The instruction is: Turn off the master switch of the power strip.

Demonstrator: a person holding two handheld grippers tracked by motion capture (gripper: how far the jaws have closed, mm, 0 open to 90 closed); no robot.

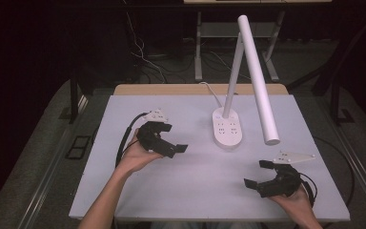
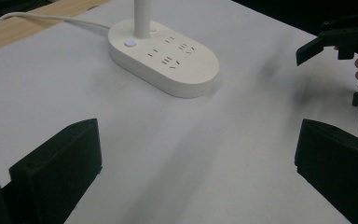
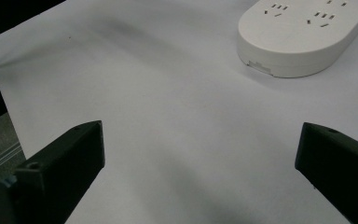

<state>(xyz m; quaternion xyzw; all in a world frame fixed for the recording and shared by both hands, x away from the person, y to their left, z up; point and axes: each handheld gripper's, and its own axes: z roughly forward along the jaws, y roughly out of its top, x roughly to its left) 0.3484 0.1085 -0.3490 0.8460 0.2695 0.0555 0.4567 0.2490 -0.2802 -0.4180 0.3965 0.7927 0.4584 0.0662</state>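
A white desk lamp stands at the back middle of the white table (image 1: 195,191). Its oval base (image 1: 227,128) carries several sockets, and its long tube head (image 1: 258,81) slants down to the right. My left gripper (image 1: 174,138) is held at the left, open and empty, jaws pointing right toward the base. My right gripper (image 1: 257,173) hovers at the front right, open and empty, pointing left. The left gripper view has its wide-apart jaws (image 2: 196,144) facing the lamp base (image 2: 168,56), with the right gripper (image 2: 340,37) at the far right. The right gripper view has its jaws (image 3: 200,149) over bare table, the base (image 3: 303,37) ahead.
The lamp's white cord (image 1: 209,90) runs off the back edge over a wooden strip (image 1: 171,89). Desk legs (image 1: 198,47) and cables lie on the floor beyond. The lamp head overhangs the table's right half above the right gripper's side.
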